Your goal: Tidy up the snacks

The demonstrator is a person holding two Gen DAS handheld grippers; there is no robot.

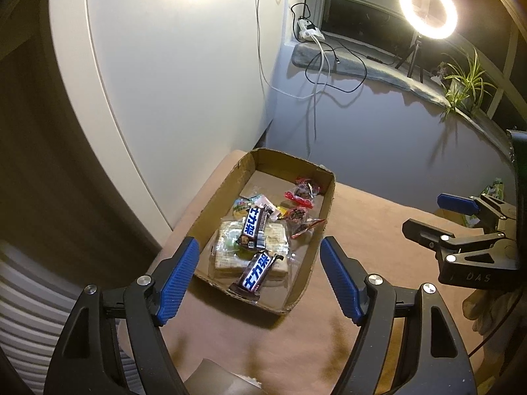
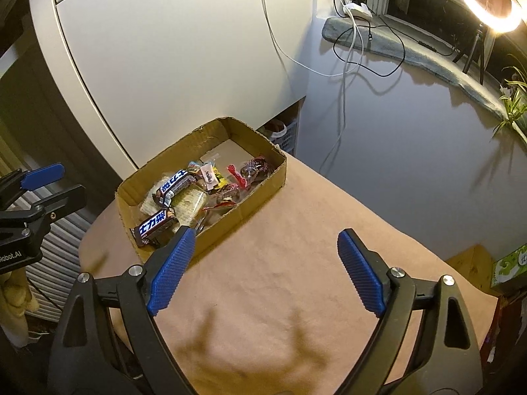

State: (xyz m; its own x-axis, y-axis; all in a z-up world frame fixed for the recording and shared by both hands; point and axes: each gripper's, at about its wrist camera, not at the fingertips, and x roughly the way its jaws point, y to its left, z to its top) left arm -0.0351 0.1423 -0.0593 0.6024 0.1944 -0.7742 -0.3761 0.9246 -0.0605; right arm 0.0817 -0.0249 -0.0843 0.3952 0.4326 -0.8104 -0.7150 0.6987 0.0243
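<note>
Both blue-padded grippers, left gripper (image 1: pixel 258 256) and right gripper (image 2: pixel 265 253), hang spread and empty, near the shallow brown cardboard box (image 1: pixel 324 230) of wrapped snacks (image 1: pixel 255 240).

Ahead of me a lit ring light (image 1: pixel 428 8) stands on a small black tripod (image 1: pixel 413 59) on the stone windowsill (image 1: pixel 346 59). A white power strip (image 1: pixel 309 31) lies at the sill's left end; black and white cables (image 1: pixel 316 79) hang from it down the wall. A potted plant (image 1: pixel 464 82) stands at the sill's right end. A white cabinet (image 1: pixel 181 65) fills my left side.
</note>
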